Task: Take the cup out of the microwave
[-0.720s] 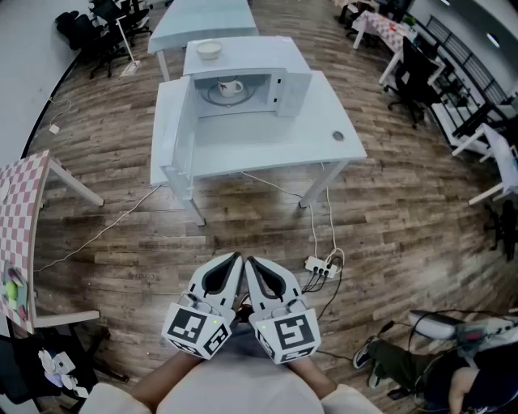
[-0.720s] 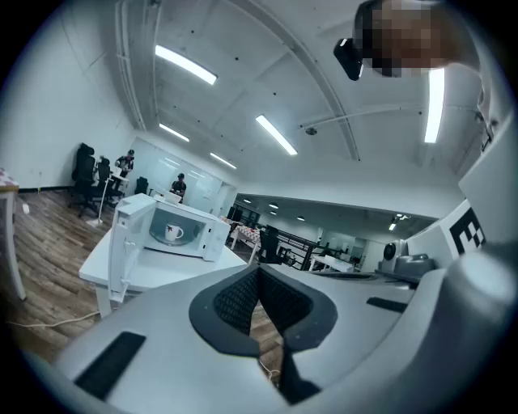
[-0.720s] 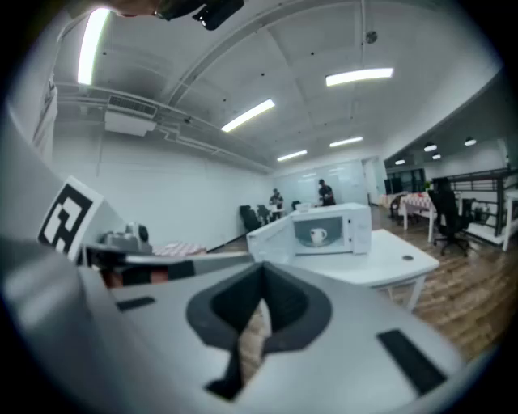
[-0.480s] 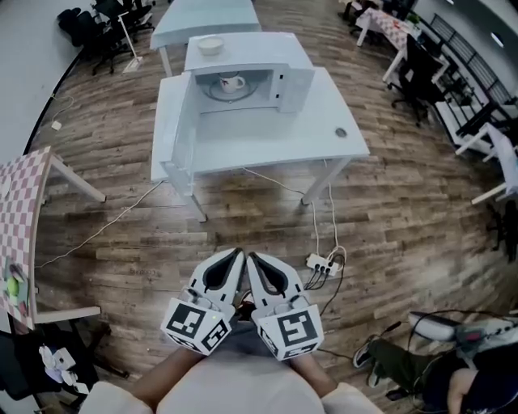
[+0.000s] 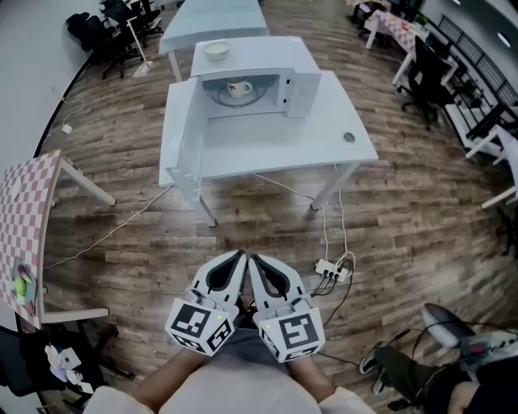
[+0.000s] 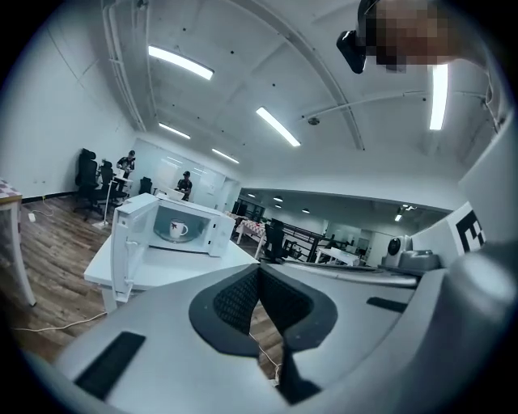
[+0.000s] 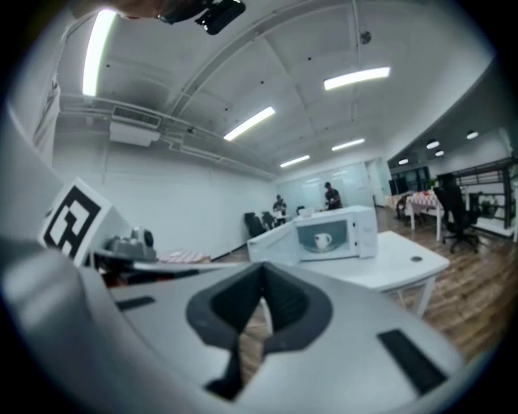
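A white microwave [image 5: 247,74] stands on a white table [image 5: 283,141] far ahead, its door [image 5: 184,129] swung open to the left. Inside it, a white cup [image 5: 239,87] sits on the turntable; the cup [image 6: 178,230] also shows in the left gripper view and the cup [image 7: 323,240] in the right gripper view. My left gripper [image 5: 236,256] and right gripper [image 5: 252,259] are held side by side close to my body, over the wood floor, well short of the table. Both are shut with nothing between the fingers, as the left gripper [image 6: 259,271] and right gripper [image 7: 263,293] show in their own views.
A small bowl [image 5: 216,50] rests on top of the microwave. A power strip [image 5: 328,268] with cables lies on the floor between me and the table. A checkered table [image 5: 28,218] stands at the left, office chairs [image 5: 425,73] at the right, and another white table [image 5: 212,18] behind.
The table and microwave have shifted slightly down and right in the head view. Both grippers keep the same shut, side-by-side pose.
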### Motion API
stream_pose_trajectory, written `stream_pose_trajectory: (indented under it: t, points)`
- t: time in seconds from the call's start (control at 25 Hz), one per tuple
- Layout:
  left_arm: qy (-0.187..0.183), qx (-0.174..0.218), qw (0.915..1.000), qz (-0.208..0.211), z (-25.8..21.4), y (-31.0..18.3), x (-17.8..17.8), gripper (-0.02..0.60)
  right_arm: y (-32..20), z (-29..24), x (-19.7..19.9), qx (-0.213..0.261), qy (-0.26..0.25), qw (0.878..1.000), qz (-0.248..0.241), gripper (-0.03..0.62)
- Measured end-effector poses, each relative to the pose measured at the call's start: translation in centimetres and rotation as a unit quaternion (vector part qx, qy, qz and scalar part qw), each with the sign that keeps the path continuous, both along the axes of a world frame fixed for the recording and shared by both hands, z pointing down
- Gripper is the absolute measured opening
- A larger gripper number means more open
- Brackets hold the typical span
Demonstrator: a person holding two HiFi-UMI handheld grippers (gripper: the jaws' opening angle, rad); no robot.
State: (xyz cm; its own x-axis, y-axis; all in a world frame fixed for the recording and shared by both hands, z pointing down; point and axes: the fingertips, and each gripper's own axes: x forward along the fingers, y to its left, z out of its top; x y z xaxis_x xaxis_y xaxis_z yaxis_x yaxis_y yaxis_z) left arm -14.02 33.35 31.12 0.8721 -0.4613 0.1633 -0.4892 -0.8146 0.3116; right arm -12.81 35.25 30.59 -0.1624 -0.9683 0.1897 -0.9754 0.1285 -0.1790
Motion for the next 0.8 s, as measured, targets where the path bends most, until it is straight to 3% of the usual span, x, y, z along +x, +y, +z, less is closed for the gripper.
stream_pose_trajectory:
  t: [0.44, 0.8]
  points:
    - [0.021, -0.016, 0.9995, 0.018, -0.6, -4.1, 2.7, 0.014, -3.3, 0.0, 3.3, -0.016, -0.006, 1.0, 0.019, 0.021]
    - [0.025, -0.023, 0.9994, 0.009, -0.6, -10.6, 4.3, 0.014, -10.1, 0.2, 4.6, -0.022, 0.001, 1.0, -0.002, 0.021]
